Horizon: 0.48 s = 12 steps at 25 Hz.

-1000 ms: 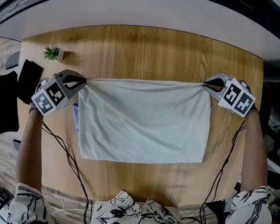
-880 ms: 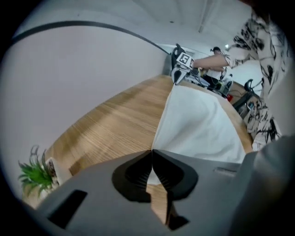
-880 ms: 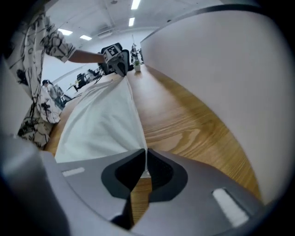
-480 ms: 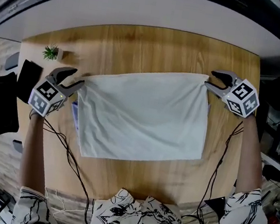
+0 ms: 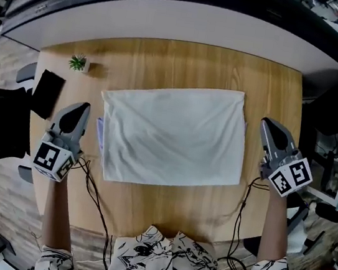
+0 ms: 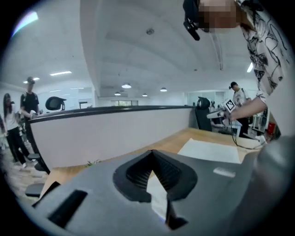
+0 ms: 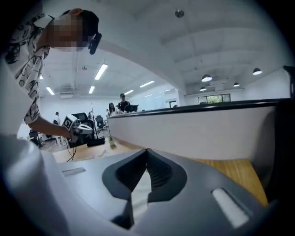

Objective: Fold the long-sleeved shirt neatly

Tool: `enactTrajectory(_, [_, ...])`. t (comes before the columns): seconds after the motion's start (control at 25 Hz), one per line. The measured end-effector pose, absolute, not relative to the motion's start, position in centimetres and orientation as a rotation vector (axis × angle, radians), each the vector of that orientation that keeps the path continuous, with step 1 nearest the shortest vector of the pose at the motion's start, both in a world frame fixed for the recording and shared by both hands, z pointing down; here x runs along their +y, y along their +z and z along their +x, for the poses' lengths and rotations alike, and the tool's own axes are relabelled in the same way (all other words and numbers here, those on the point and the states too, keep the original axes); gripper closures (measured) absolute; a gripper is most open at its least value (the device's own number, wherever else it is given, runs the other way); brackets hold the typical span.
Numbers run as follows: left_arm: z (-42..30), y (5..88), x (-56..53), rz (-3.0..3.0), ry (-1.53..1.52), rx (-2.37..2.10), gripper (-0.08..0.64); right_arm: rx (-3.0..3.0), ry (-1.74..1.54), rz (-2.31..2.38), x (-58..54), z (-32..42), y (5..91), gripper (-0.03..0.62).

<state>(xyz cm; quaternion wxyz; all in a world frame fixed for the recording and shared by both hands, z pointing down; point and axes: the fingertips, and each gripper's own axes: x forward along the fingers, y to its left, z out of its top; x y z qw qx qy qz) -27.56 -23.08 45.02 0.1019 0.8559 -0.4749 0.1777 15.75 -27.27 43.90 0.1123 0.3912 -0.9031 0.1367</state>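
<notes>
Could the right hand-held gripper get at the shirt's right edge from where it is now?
Probably yes. The right hand-held gripper is beside the shirt, with only bare table between, but its jaws are shut and must open first.

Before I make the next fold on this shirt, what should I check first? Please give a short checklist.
1. Left gripper free of the shirt: ok; fingers just closed, shut, nothing between.
2. Right gripper free: ok; likewise just closed, empty.
3. Shirt flat on the table: ok.
4. Left edge tidy: not ok; a bluish strip sticks out.
5. Plant apart from shirt: ok.
</notes>
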Motion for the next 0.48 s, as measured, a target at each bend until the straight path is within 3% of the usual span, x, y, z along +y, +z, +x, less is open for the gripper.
enactTrajectory(0.48, [-28.5, 31.7, -12.1, 2.391, -0.036, -1.835, 0.554, -2.691, 0.127, 1.736, -15.2, 18.5, 30.3, 0.581])
